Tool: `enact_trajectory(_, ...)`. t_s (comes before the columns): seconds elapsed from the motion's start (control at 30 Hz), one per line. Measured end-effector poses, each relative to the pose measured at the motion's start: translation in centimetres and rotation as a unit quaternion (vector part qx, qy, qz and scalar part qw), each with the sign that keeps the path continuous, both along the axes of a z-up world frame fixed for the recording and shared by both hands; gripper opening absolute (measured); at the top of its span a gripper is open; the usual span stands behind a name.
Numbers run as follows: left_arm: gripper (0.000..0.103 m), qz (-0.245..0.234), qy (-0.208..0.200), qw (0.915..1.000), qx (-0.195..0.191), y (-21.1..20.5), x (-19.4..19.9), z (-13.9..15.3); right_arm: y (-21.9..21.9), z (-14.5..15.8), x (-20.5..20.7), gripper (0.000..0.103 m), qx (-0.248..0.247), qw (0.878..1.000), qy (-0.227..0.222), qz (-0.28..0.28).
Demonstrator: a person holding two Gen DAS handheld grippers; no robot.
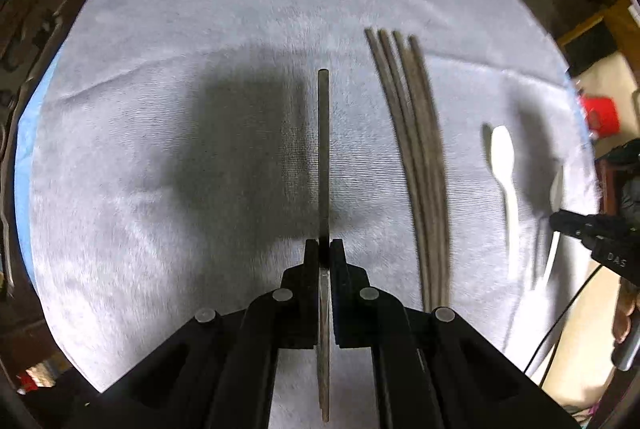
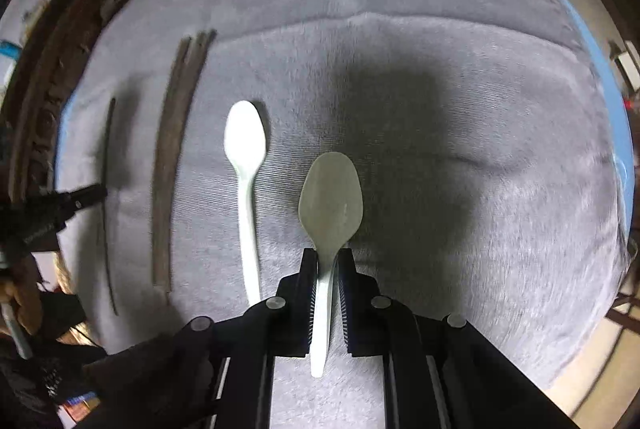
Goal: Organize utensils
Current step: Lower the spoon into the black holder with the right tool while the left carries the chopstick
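My left gripper (image 1: pixel 324 249) is shut on a dark chopstick (image 1: pixel 323 149), which sticks out ahead above the grey cloth (image 1: pixel 160 109). To its right, several more dark chopsticks (image 1: pixel 416 165) lie side by side in a bundle. Beyond them a white plastic spoon (image 1: pixel 502 157) lies on the cloth. My right gripper (image 2: pixel 328 257) is shut on the handle of a second white spoon (image 2: pixel 331 201), bowl pointing forward. In the right wrist view the lying spoon (image 2: pixel 245 149) is just left of the held one, then the chopstick bundle (image 2: pixel 176 157), then the left gripper (image 2: pixel 96 195) with its chopstick (image 2: pixel 106 149).
The grey cloth (image 2: pixel 480 109) covers the table, with a blue edge (image 2: pixel 600 61) showing on the right. Dark wooden furniture (image 2: pixel 80 29) runs along the far left. A red object (image 1: pixel 600 113) and clutter sit beyond the table's right side. A person's hand (image 2: pixel 16 293) holds the left gripper.
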State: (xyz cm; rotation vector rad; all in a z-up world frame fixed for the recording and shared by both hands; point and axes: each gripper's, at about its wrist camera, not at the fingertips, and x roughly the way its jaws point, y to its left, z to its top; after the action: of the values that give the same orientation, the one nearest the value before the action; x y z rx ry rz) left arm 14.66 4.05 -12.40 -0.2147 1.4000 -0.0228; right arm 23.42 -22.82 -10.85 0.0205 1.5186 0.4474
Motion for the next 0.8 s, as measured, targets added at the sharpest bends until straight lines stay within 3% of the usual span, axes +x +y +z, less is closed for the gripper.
enact_trajectory(0.2, 0.005, 0.025, -0.068, 0.9972, -0.020, 0.1, -4.4, 3.3, -1.5, 2.2, -2.7, 0.012, 0.048, 0.997, -0.041, -0.032)
enact_trajectory(0.3, 0.005, 0.036, -0.101, 0.9939, -0.029, 1.8, -5.6, 6.1, -2.7, 3.7, -3.7, 0.012, 0.071, 0.994, -0.063, -0.050)
enact_trajectory(0.5, 0.005, 0.056, -0.163, 0.9842, -0.041, 0.8, -8.1, 10.2, -4.7, 7.2, -6.5, 0.012, 0.111, 0.985, -0.116, -0.070)
enact_trajectory(0.67, 0.005, 0.080, -0.218, 0.9711, -0.056, 0.6, -10.6, 12.7, -4.5, 11.3, -9.9, 0.012, 0.148, 0.971, -0.174, -0.072)
enact_trajectory(0.8, 0.005, 0.096, -0.260, 0.9581, -0.070, -0.8, -12.1, 16.3, -3.3, 13.5, -12.2, 0.012, 0.176, 0.959, -0.210, -0.066)
